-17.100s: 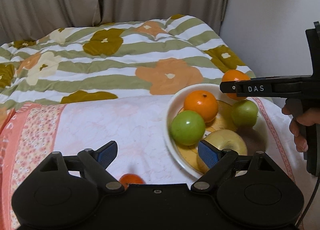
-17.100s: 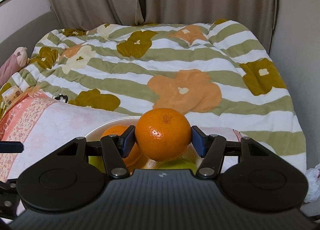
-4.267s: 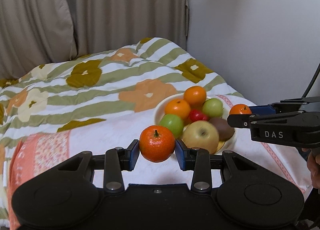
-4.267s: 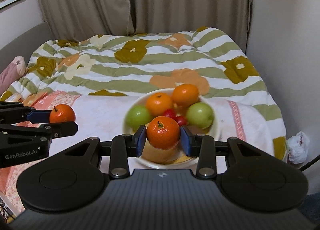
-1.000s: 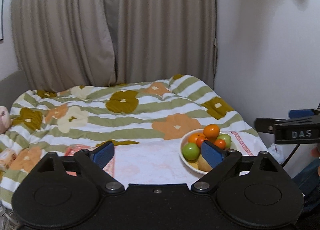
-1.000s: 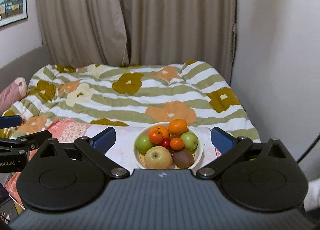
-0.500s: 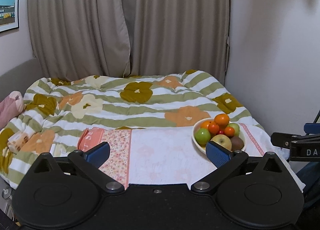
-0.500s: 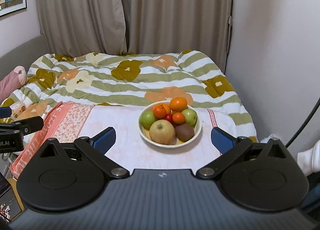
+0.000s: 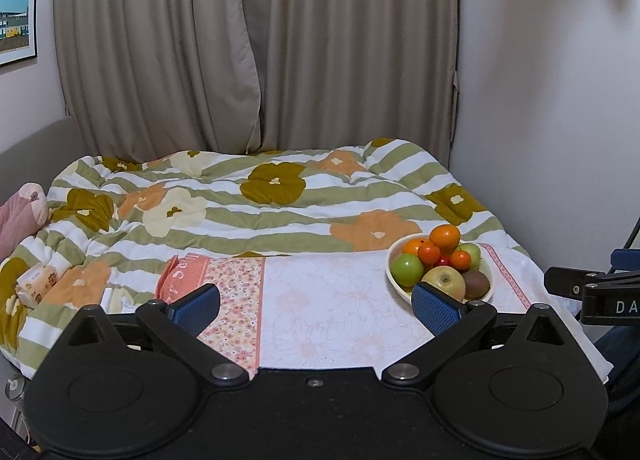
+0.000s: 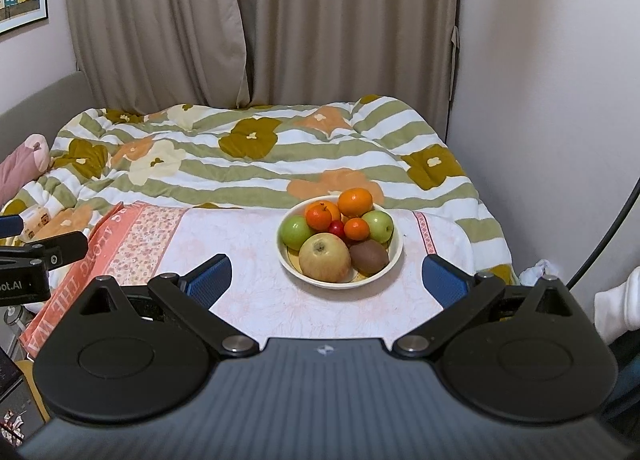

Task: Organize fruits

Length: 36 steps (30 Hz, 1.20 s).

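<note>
Both tools are empty. The left gripper (image 9: 316,302) has its jaws spread wide with nothing between the blue pads, and the right gripper (image 10: 326,274) is equally wide and holds nothing.

Change since the earlier views: a few seconds ago each gripper carried a small orange close over the bowl; one second ago the jaws were already released, and both cameras have since drawn back, so the bowl now appears smaller and farther off.

Location of the fruit: all visible pieces sit piled in the cream bowl (image 10: 394,256), which rests on the pale floral cloth (image 10: 248,256) at the near right of the bed. The pile comprises a yellow apple (image 10: 324,257) and a kiwi (image 10: 369,257) at the near side, two green apples (image 10: 295,232) left and right, oranges (image 10: 355,202) at the far side, and one small red fruit (image 10: 337,227) in the middle (type not identifiable).

No loose fruit is visible on the cloth or the striped quilt (image 10: 260,164). Assessment: the task appears complete, and the retreat reads as a final withdrawal.
</note>
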Motion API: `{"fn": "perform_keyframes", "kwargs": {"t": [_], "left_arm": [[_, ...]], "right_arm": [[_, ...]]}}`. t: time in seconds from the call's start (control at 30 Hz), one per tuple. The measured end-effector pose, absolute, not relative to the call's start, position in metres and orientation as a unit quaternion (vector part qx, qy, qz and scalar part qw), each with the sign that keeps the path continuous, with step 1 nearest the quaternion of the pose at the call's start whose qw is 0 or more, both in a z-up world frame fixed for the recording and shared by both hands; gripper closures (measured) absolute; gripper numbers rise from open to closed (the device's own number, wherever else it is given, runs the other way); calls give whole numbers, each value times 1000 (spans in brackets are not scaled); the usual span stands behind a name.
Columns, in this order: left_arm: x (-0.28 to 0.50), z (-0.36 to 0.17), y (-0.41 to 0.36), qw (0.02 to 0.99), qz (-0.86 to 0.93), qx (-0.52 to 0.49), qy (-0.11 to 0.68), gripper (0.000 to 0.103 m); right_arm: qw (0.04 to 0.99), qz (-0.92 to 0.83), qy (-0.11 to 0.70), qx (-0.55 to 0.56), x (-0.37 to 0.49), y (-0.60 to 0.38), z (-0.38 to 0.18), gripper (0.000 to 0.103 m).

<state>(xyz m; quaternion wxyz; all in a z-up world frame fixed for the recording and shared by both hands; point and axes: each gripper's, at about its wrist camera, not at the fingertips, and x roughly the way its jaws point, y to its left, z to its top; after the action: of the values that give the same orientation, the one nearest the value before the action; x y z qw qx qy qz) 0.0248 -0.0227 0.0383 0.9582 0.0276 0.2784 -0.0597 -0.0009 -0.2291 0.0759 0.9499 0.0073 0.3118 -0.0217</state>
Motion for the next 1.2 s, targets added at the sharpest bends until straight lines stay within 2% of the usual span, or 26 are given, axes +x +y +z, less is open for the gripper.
{"fn": "perform_keyframes", "kwargs": {"t": [1.2], "left_arm": [[27, 38, -28, 956, -75, 31, 283, 0]], "right_arm": [[944, -30, 329, 23, 2, -233, 68, 0]]}}
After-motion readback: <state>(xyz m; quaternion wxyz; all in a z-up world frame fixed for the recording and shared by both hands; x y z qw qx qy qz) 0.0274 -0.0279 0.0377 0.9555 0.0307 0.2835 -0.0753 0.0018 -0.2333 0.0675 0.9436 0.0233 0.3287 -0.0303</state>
